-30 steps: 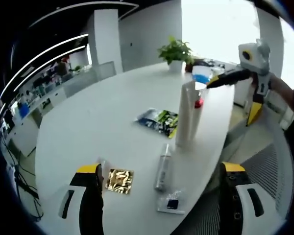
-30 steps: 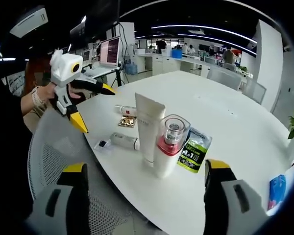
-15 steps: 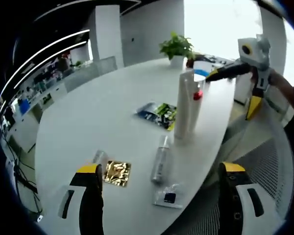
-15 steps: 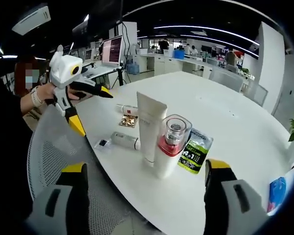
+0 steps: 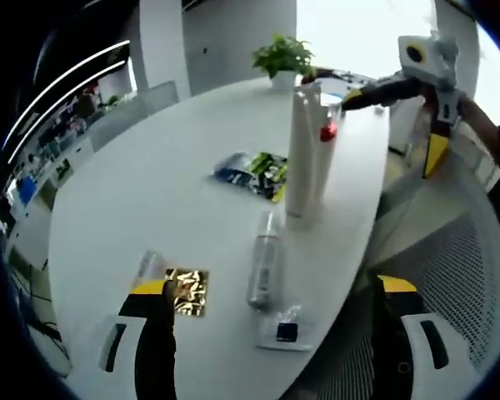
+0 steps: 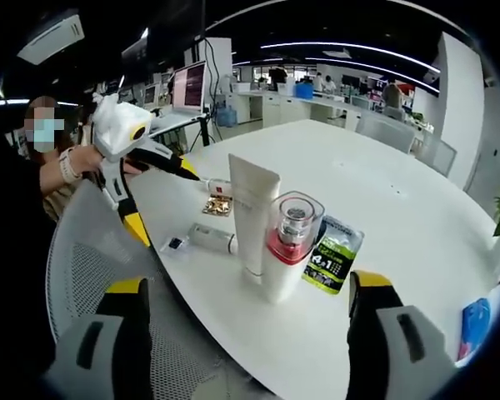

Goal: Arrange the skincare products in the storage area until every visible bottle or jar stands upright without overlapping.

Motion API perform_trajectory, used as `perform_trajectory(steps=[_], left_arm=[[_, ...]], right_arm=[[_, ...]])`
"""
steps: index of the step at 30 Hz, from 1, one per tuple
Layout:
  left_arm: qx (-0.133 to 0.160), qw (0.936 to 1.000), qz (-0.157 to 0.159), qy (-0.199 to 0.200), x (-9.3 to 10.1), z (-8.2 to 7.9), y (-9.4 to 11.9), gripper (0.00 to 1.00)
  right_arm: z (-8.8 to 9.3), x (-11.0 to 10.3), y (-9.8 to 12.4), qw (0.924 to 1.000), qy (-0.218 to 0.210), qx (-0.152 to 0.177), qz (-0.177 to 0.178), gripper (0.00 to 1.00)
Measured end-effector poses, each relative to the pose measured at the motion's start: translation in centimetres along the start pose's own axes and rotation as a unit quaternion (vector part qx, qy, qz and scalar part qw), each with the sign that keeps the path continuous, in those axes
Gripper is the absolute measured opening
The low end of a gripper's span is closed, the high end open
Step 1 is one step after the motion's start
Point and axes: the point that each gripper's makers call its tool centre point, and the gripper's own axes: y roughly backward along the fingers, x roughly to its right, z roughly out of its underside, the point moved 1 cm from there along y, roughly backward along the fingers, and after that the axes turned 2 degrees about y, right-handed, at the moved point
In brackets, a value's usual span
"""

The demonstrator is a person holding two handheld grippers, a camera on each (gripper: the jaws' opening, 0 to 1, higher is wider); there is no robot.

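At 12 o'clock from my wide-open left gripper (image 5: 267, 350) lies the silver bottle (image 5: 263, 268), near the table (image 5: 117, 183) edge, so a sloppy pinch could roll it off.

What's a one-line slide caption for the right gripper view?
Open right tool faces an upright white tube and pink-capped bottle on the white table; left tool reaches toward items lying flat.

Big white oval counter (image 5: 133, 192) is the anchor here. A potted plant (image 5: 279, 58) sits at its far end. A mesh office chair (image 6: 108, 250) is pulled up right against the near edge. Past the counter there are rows of desks with a lit monitor (image 6: 186, 87) and a white pillar (image 6: 458, 100).
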Motion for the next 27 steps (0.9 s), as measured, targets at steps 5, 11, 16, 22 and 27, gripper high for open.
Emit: perform_trajectory(steps=[5, 11, 16, 22, 27], left_arm=[[-0.003, 1.0, 0.009, 0.0, -0.5, -0.2, -0.6, 0.86], [-0.008, 0.9996, 0.027, -0.01, -0.4, -0.7, -1.9, 0.73], [-0.022, 0.9982, 0.052, -0.023, 0.1, -0.8, -3.3, 0.63], [-0.047, 0.996, 0.06, -0.048, 0.1, -0.7, -5.2, 0.5], [-0.065, 0.9941, 0.068, -0.053, 0.0, -0.3, -6.5, 0.36]], right_arm=[[0.3, 0.2, -0.1, 1.0, -0.004, -0.005, 0.002, 1.0], [0.4, 0.3, -0.1, 1.0, -0.006, -0.007, 0.0, 1.0], [0.6, 0.3, -0.2, 0.9999, -0.009, -0.009, -0.001, 1.0], [0.9, 0.4, -0.2, 0.9998, -0.018, -0.008, 0.002, 1.0], [1.2, 0.4, 0.0, 0.9997, -0.023, -0.009, 0.006, 1.0]])
